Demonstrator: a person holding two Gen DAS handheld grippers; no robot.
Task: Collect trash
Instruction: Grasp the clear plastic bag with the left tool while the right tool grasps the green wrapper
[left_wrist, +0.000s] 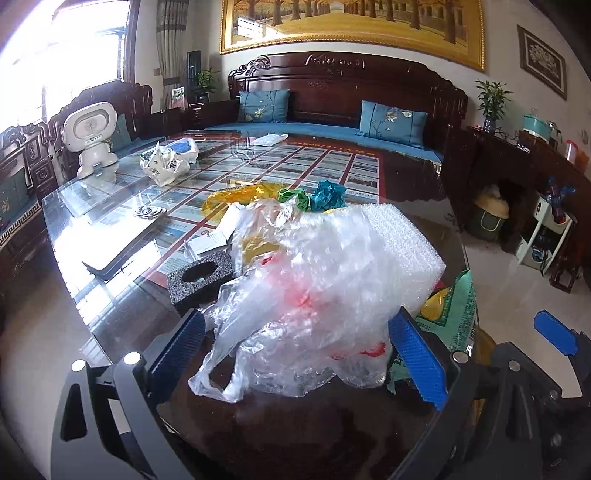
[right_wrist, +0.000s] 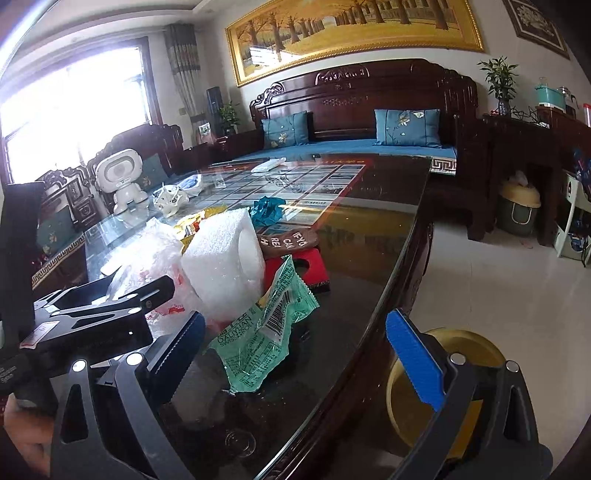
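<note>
I count two grippers, both mine. My left gripper (left_wrist: 299, 354) has its blue fingers spread wide on either side of the clear plastic bag (left_wrist: 295, 325), which lies crumpled on the glass-topped table (left_wrist: 122, 236); I cannot tell whether the pads touch it. My right gripper (right_wrist: 295, 354) is spread too, holding nothing, with the green Swiss-roll wrapper (right_wrist: 264, 339) lying between its fingers on the table's near edge.

The trash heap holds one white foam block (left_wrist: 399, 240), one black foam square with a round hole (left_wrist: 201, 277), one green wrapper, one teal crumpled paper (left_wrist: 327, 195), one green crumpled paper (left_wrist: 293, 195) and one yellow cellophane sheet (left_wrist: 236, 197). The clear bag shows red print through its folds; what else is in it I cannot tell. Farther up the table sit one white toy robot (left_wrist: 92, 136) and one white printed bag (left_wrist: 164, 166), its contents hidden.

Only the right wrist view shows the yellow bin (right_wrist: 443, 387) on the floor just beside the table edge, seen beyond my right finger, plus one brown lettered item (right_wrist: 286, 242) resting on one red block (right_wrist: 299, 266) behind the foam. Only the left view shows the black foam square.
</note>
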